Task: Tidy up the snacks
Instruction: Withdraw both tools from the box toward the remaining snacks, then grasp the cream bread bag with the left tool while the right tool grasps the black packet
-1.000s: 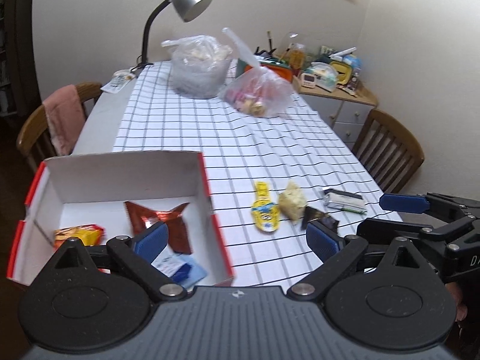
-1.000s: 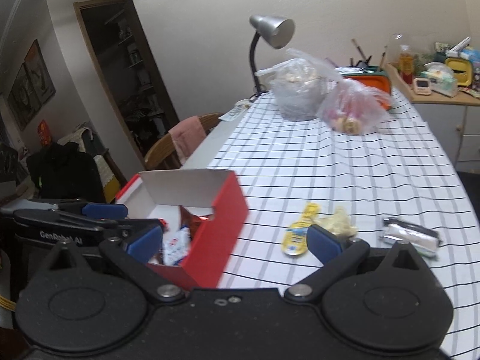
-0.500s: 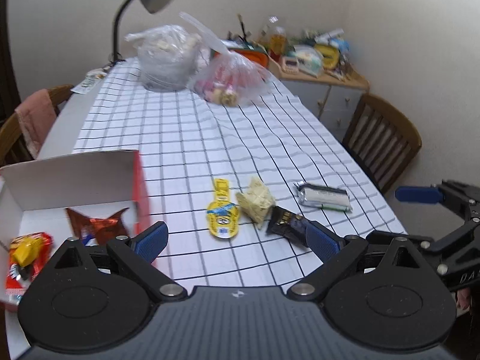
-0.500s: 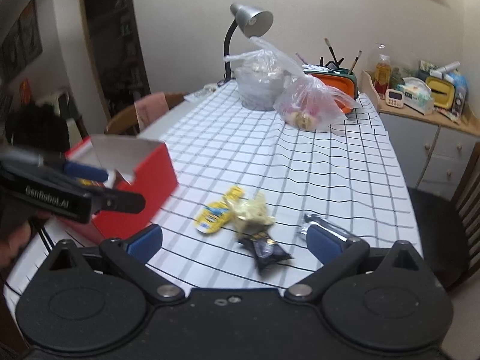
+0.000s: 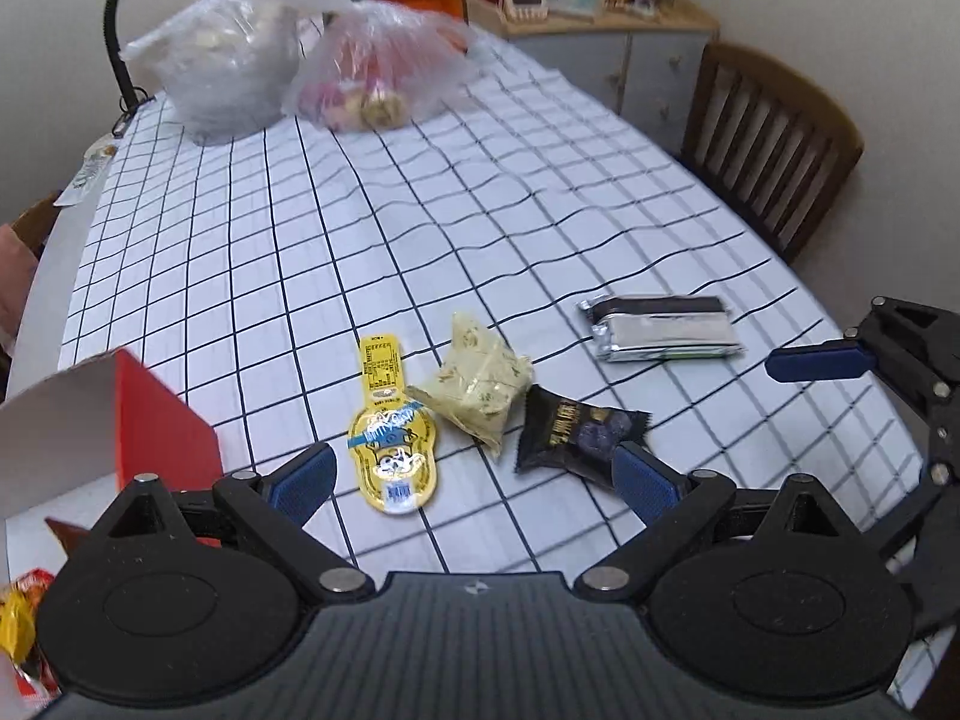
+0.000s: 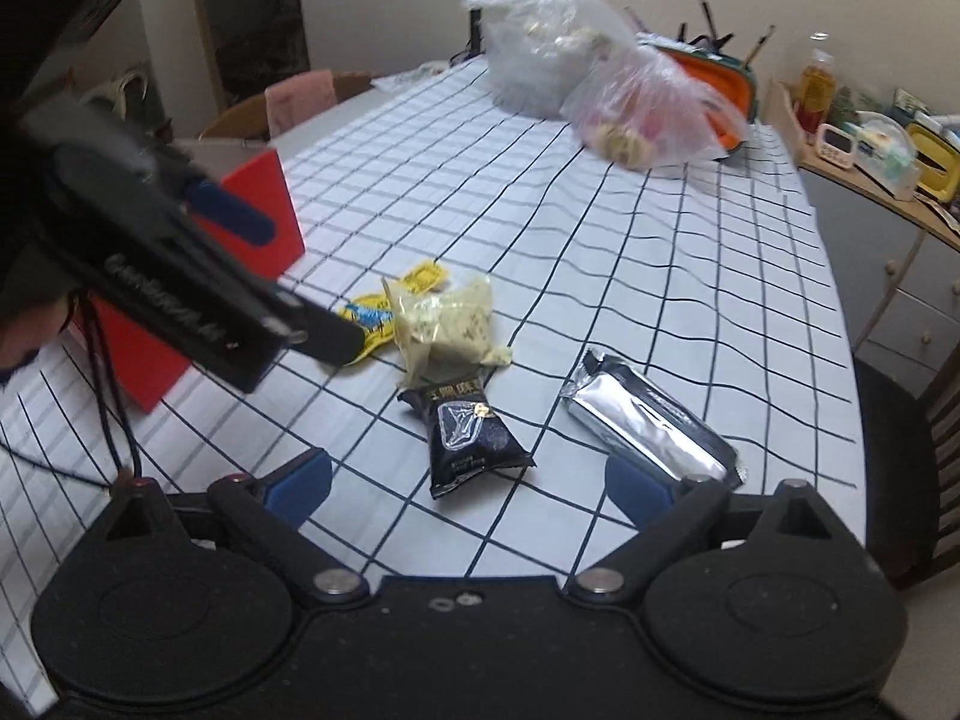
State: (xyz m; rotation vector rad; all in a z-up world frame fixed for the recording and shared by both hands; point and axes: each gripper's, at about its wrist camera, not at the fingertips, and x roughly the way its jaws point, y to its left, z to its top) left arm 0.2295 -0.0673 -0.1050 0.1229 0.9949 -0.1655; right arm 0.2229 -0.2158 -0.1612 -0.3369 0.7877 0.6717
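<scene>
Several loose snacks lie on the checked tablecloth: a yellow packet (image 5: 393, 456), a pale cream packet (image 5: 480, 390), a black packet (image 5: 576, 435) and a silver packet (image 5: 660, 333). My left gripper (image 5: 474, 480) hangs open over them, with the yellow packet by its left finger and the black one by its right. My right gripper (image 6: 474, 489) is closing but still wide; the black packet (image 6: 471, 432) lies on the table just ahead between its fingers, untouched. The silver packet (image 6: 648, 420) lies by its right finger. The red box (image 5: 162, 426) with snacks inside stands at the left.
Two clear plastic bags (image 5: 372, 72) and a desk lamp (image 5: 120, 60) stand at the far end of the table. A wooden chair (image 5: 774, 138) stands at the right edge, with a cluttered sideboard (image 5: 600, 12) behind. Another chair with a pink cloth (image 6: 300, 99) is at the left.
Both grippers have swung away from the red box and come down toward the loose snacks. The box has slid to the left edge of both views. The right jaws have narrowed slightly.
</scene>
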